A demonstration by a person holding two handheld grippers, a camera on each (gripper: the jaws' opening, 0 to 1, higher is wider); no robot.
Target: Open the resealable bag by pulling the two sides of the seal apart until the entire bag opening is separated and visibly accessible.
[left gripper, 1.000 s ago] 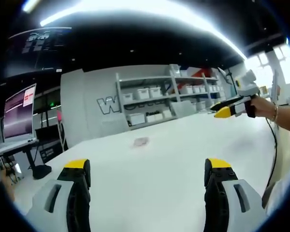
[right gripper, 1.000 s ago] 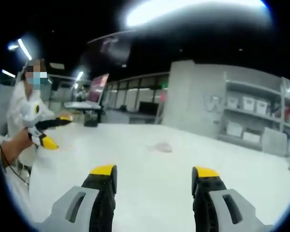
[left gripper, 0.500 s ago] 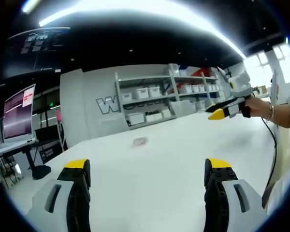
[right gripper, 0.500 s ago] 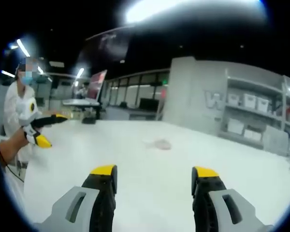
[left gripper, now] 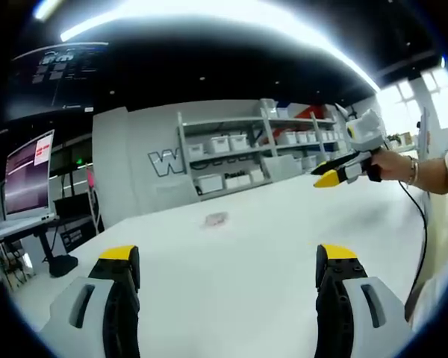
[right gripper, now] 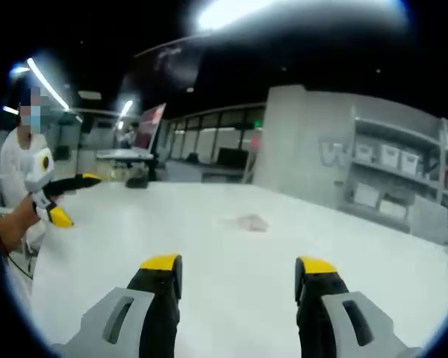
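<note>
A small clear resealable bag [left gripper: 217,218] with a pinkish tint lies flat far out on the white table [left gripper: 269,246]; the right gripper view shows the bag [right gripper: 248,221] too. My left gripper [left gripper: 228,261] stands open well short of it, nothing between its yellow-tipped jaws. My right gripper [right gripper: 239,270] is open too and just as far from the bag. The right gripper [left gripper: 334,173] comes into the left gripper view from the right, held by a hand. The left gripper [right gripper: 67,198] appears at the left of the right gripper view, its jaws spread.
Grey shelving [left gripper: 246,153] with white bins lines the wall behind the table. A monitor [left gripper: 28,175] on a desk stands off the table's left end. A cable [left gripper: 422,239] hangs from the right gripper. A person in white [right gripper: 15,160] stands at the table edge.
The right gripper has shifted left and slightly forward over the table in the left gripper view. The right gripper view has swung a little; the bag lies where it was.
</note>
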